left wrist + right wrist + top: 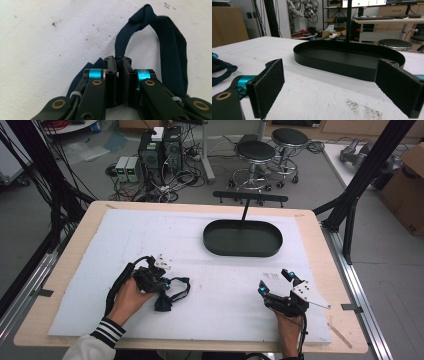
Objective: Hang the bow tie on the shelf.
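Left gripper [161, 279]: jaws closed on a dark blue cloth [160, 37], lying on the white pad [210, 295] near the table's front left. Grasp judged done; lift and transfer remain.

Right gripper [274, 281]: jaws wide open, nothing held.

Black tray [243, 238]: 1, oval, empty, farther back.

The cloth's knotted loop is shown in the left gripper view; the tray's bare interior in the right gripper view.

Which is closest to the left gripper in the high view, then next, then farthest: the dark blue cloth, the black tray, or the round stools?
1. The dark blue cloth: clamped in the left gripper, on the white mat.
2. The black tray: farther back, toward the right.
3. The round stools: on the floor beyond the table.
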`<act>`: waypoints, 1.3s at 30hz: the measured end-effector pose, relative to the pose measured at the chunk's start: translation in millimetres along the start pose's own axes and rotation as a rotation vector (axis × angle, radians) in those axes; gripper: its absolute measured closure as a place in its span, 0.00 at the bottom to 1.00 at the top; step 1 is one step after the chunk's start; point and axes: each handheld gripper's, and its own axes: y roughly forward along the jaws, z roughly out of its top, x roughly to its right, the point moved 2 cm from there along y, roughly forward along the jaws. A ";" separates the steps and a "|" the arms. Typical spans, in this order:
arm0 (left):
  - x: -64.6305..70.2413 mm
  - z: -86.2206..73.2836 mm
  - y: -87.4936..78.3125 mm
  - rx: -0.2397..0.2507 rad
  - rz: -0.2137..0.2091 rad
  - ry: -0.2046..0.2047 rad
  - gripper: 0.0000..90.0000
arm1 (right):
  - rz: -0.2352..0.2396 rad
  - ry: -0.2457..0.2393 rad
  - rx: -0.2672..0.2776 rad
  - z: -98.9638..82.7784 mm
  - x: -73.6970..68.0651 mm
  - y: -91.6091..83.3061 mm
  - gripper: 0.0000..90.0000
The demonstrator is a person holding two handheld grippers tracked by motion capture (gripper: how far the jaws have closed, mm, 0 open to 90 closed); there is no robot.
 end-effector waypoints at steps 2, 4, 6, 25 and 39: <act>-1.2 0.9 -4.0 0.035 0.003 -0.009 0.93 | 0.002 0.002 -0.001 0.0 0.0 -0.1 0.09; -2.1 1.7 -6.9 0.063 -0.007 -0.025 0.94 | 0.000 -0.001 0.000 0.0 0.2 -0.1 0.09; -2.5 2.0 -8.2 0.077 -0.015 -0.025 0.94 | -0.001 -0.001 0.000 0.0 0.1 0.0 0.09; -6.3 25.1 -41.7 0.406 0.022 -0.105 0.95 | -0.002 -0.002 0.000 0.1 0.3 0.3 0.09; -11.4 57.1 -50.0 0.506 0.059 -0.113 0.96 | -0.001 0.005 -0.002 0.0 0.2 -0.1 0.09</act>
